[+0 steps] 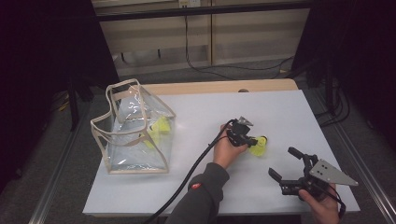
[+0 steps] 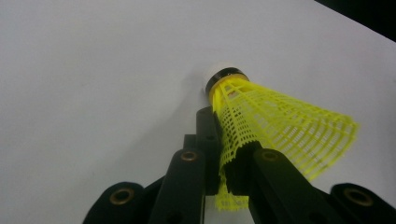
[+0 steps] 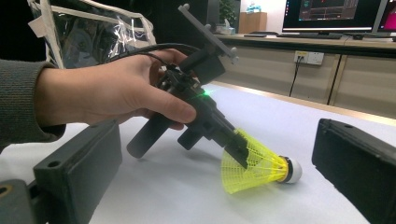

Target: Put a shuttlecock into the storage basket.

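Left tool [image 1: 248, 139] pinches skirt of yellow shuttlecock [image 1: 258, 147] on worktop [image 1: 280, 112]; right tool [image 1: 286, 164] wide, idle. Clear bag [image 1: 133, 128] already holds yellow shuttlecocks; this 1 likely next in.

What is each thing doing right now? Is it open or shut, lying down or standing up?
Left gripper: shut on the shuttlecock's skirt.
Right gripper: open, holding nothing.
Yellow shuttlecock: lying on its side on the table, skirt pinched.
Clear bag: standing upright, top open, yellow shuttlecocks inside.
White table: flat, bearing the bag and shuttlecock.
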